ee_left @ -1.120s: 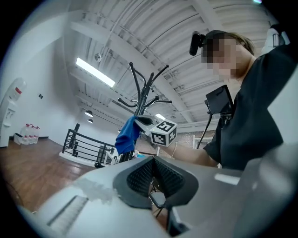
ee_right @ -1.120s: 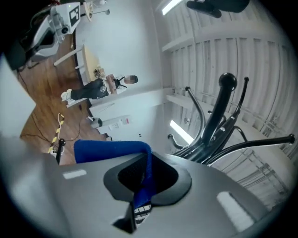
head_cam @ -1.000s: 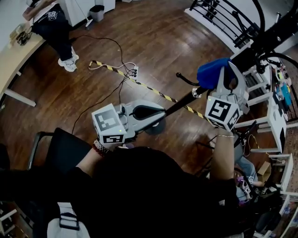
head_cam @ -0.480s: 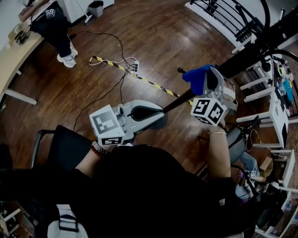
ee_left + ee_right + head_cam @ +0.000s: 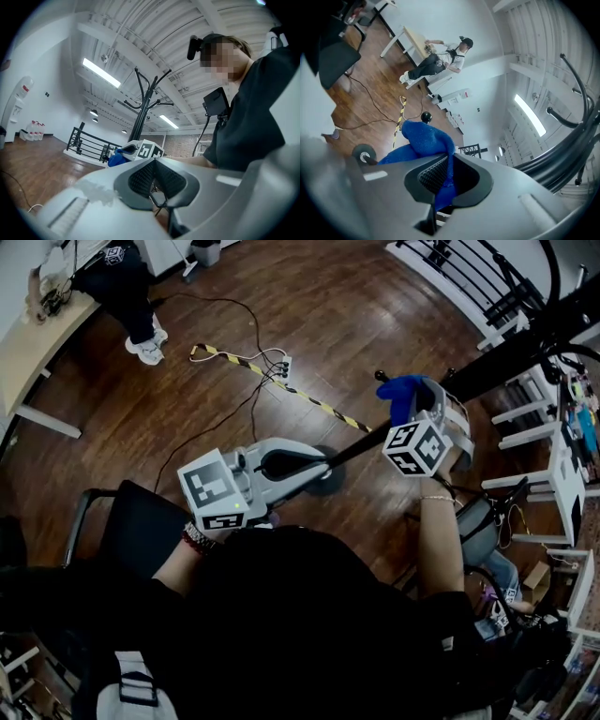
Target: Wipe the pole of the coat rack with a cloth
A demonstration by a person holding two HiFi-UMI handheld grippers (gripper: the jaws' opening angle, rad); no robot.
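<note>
Well, the wiping is, I judge, somewhere in the middle. My right claw (image 5: 415, 407) pinches the blue cloth (image 5: 401, 393) firmly between its jaws and holds it by the lower part of the black pole (image 5: 506, 357) of the coat rack, above the round base (image 5: 325, 486). Whether the cloth really touches the pole, I cannot tell. The pole also gives no sign of which part is already clean; probably the long upper part is left to do. My left claw (image 5: 314, 467) is pressed together with nothing in it, near the base. The floor (image 5: 309, 315) is dark shiny wood, with a striped tape (image 5: 309, 407) and cables (image 5: 272, 360) on it. A black railing (image 5: 469, 277) stands behind, and another person (image 5: 131, 287) is beside a table (image 5: 37, 343), well apart from me.
</note>
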